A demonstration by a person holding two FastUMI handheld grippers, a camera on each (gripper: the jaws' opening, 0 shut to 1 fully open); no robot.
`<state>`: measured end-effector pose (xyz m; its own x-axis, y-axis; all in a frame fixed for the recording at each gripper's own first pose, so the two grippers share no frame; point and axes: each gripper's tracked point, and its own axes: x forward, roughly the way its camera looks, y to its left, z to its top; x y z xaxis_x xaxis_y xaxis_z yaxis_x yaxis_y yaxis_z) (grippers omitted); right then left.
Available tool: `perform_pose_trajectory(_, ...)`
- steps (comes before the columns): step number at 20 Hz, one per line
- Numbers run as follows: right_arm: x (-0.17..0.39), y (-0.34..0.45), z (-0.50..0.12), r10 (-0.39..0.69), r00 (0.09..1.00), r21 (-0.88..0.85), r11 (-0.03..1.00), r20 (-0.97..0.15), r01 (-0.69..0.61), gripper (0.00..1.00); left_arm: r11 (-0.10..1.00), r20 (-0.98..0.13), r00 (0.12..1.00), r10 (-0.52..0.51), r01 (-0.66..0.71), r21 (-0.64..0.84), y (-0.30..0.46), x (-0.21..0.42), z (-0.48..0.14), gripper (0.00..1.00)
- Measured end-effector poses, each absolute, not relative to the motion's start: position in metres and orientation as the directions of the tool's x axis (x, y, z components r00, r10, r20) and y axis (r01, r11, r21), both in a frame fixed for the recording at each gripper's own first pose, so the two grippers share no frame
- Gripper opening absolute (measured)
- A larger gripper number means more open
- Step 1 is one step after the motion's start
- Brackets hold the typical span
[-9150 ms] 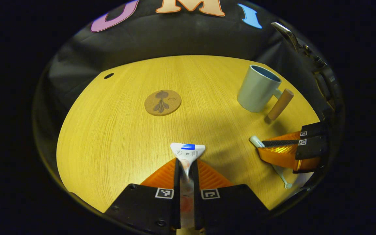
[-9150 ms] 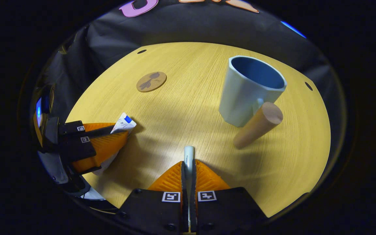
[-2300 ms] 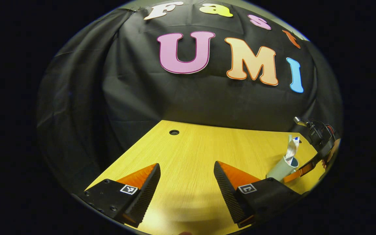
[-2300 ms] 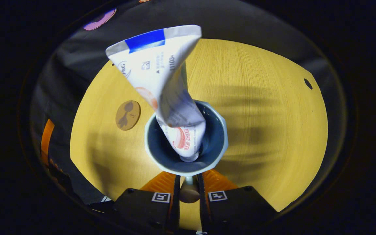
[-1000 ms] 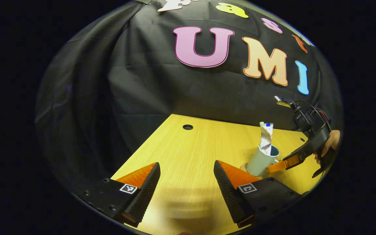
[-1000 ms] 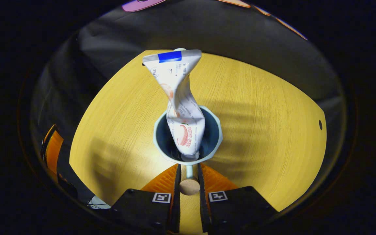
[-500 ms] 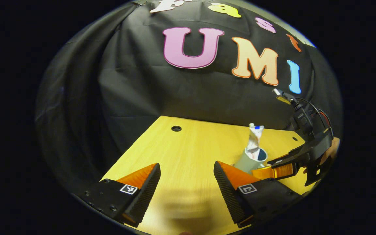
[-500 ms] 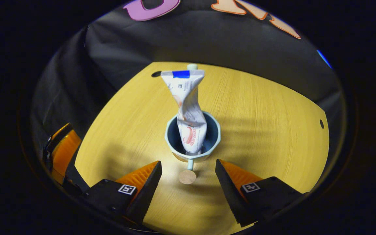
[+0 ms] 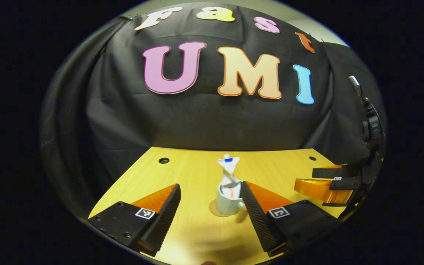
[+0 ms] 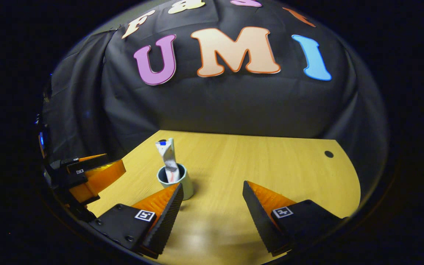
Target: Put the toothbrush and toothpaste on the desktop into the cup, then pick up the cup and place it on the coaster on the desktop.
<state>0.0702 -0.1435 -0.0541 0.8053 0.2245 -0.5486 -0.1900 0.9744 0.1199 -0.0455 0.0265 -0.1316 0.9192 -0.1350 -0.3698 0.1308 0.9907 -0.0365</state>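
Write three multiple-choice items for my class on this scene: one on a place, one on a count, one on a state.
1. Where does the cup stand?
A. on the coaster
B. on the floor
C. on a shelf

2. How many holes show in the desk in the left gripper view?
A. none
B. two
C. five

3. How do the right tongs stand?
A. shut on the cup
B. shut on a spoon
C. open

Answers: 1 A, the coaster's edge shows under the cup; 2 B, one near each far corner; 3 C, a wide gap between the fingers, nothing held.
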Motion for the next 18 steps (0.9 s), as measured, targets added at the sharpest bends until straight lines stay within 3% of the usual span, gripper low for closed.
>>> perform_pose_trajectory(6,0.05,-0.23,0.02,0.19,0.914,0.127,0.98,-0.357,-0.155,0.99,0.992,-0.257,0.958,-0.126,0.127,-0.012,-0.054,-0.06,-0.086,0.95)
perform_pose_trajectory(8,0.044,-0.239,0.03,0.187,0.926,0.096,0.982,-0.327,-0.164,0.95,0.993,-0.227,0.967,-0.114,0.113,-0.015,-0.065,-0.066,-0.071,0.95)
perform_pose_trajectory(9,0.042,-0.243,0.036,0.187,0.929,0.088,0.982,-0.318,-0.168,0.99,0.993,-0.207,0.971,-0.117,0.114,-0.025,-0.069,-0.07,-0.061,0.95)
perform_pose_trajectory(18,0.038,-0.243,0.102,0.106,0.978,0.137,0.987,-0.177,-0.082,0.99,0.987,-0.085,0.985,-0.15,0.154,0.041,-0.05,-0.079,-0.001,0.94)
